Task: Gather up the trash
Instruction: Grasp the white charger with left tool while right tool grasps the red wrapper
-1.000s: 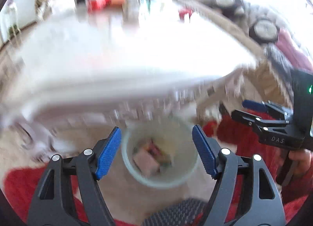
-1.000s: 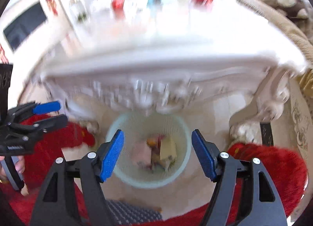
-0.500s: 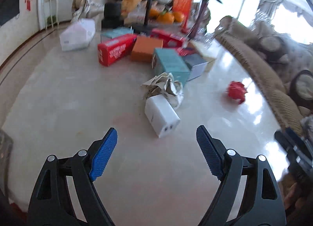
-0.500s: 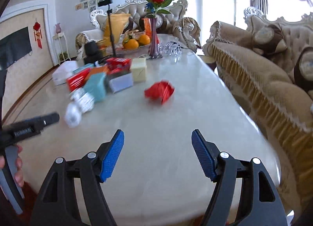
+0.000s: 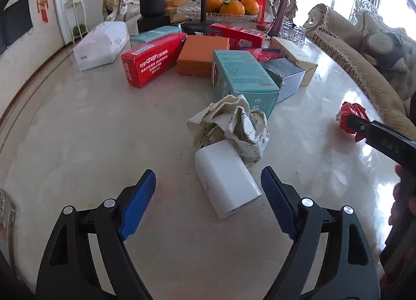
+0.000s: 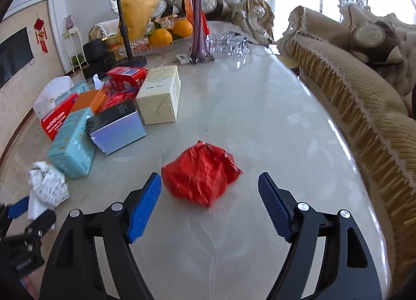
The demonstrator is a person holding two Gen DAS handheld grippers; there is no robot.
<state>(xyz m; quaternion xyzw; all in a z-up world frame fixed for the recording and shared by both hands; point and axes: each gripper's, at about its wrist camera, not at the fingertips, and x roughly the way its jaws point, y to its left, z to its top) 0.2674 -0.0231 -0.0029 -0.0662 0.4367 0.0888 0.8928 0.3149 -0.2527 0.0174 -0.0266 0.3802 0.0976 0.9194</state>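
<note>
A white paper roll (image 5: 226, 177) lies on the marble table (image 5: 104, 131), touching a crumpled printed paper wad (image 5: 230, 125) behind it. My left gripper (image 5: 208, 193) hovers open over the near end of the roll, whose lower part sits between the blue pads without contact. A crumpled red wrapper (image 6: 201, 171) lies just beyond my right gripper (image 6: 209, 196). Its jaws are opening and nothing is gripped. The wrapper (image 5: 351, 115) also shows at the right of the left wrist view, partly behind the right gripper's finger. The paper wad (image 6: 48, 185) appears at the left in the right wrist view.
Behind the trash stand several boxes: teal (image 5: 241, 76), red (image 5: 153, 58), orange (image 5: 202, 54), cream (image 6: 160, 94), silver-blue (image 6: 117, 125). A tissue pack (image 5: 101, 44), fruit tray with oranges (image 6: 166, 33), purple vase (image 6: 197, 27) and glassware (image 6: 228, 44) crowd the far end. A beige sofa (image 6: 364, 92) borders the right edge.
Both grippers rose from the bin of trash on the floor to above the tabletop. The left came in over the white roll, the right over the red wrapper. Both jaws stand a little wider.
</note>
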